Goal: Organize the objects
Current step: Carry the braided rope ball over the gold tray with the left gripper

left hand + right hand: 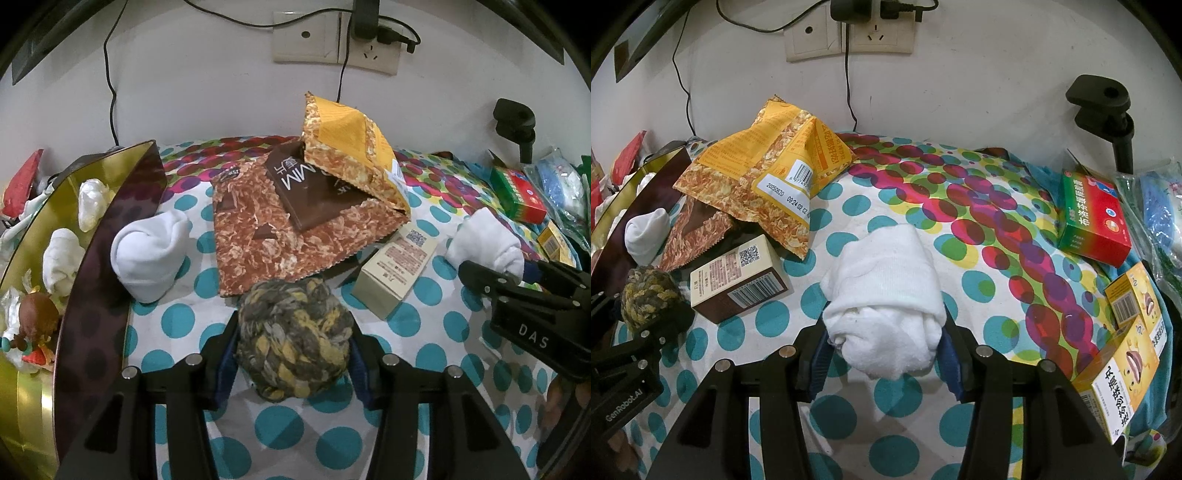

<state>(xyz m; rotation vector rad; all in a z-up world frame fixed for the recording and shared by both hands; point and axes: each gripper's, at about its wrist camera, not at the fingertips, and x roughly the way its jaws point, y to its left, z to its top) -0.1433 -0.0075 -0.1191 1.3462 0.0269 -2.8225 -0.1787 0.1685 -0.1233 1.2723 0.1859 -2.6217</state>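
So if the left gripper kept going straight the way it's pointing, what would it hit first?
The woven yarn ball already sits between the left gripper fingers; beyond it, probably the brown snack bag.

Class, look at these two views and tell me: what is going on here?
A person is tidying a cluttered polka-dot cloth with two handheld grippers. The left gripper grips a yellow-grey braided ball; the right gripper grips a rolled white sock. Both items are low over the cloth. Another white sock lies beside a gold tin that holds similar white bundles.
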